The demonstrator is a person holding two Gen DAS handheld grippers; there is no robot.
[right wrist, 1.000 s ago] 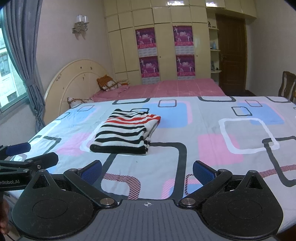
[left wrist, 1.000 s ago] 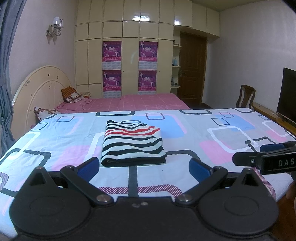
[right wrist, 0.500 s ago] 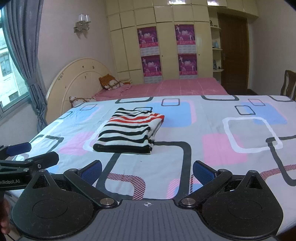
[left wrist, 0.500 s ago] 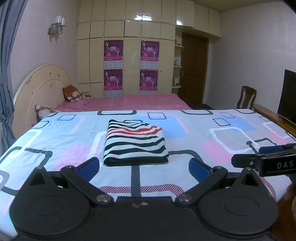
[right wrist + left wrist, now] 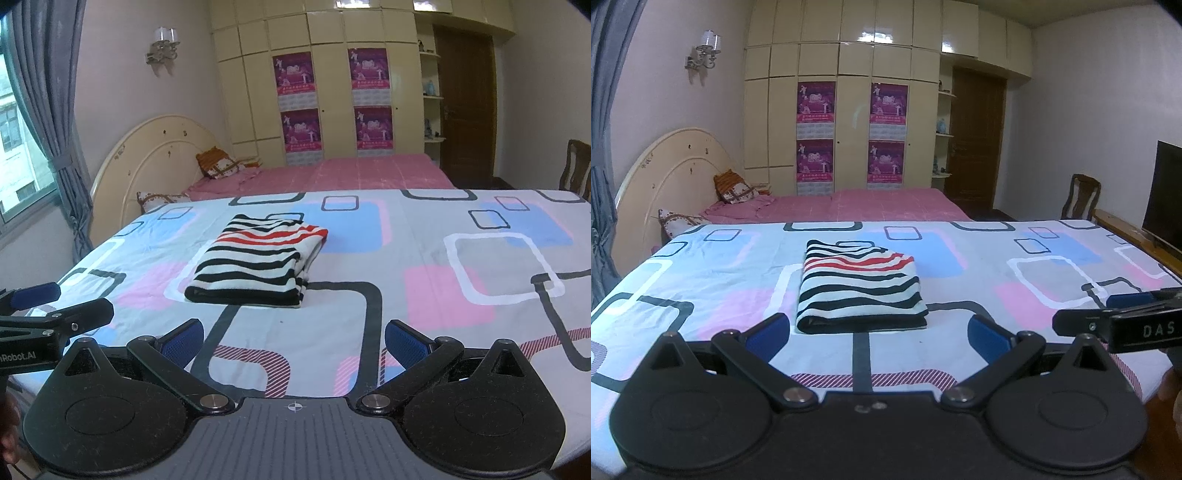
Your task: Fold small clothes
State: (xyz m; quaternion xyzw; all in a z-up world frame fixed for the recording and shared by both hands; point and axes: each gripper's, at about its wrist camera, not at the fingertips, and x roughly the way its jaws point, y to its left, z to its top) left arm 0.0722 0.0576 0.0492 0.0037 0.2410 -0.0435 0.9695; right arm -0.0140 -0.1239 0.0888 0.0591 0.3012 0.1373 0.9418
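Both wrist views low at bed (image 5: 701,280) edge, facing headboard, sharing bedspread

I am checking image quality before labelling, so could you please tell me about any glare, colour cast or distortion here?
Left wrist view: bluish and dim, ceiling-light glare on the glossy wardrobe, dark corners. Right wrist view: brighter and warmer, daylight from the window, fisheye bending the curtain. The striped garment is sharp in both.

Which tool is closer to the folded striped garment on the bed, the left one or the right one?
Left, by a small margin. The left tool is open, directly before the striped garment, its near edge just beyond the fingertips. The right tool, open too, sits further back and to the garment's right.
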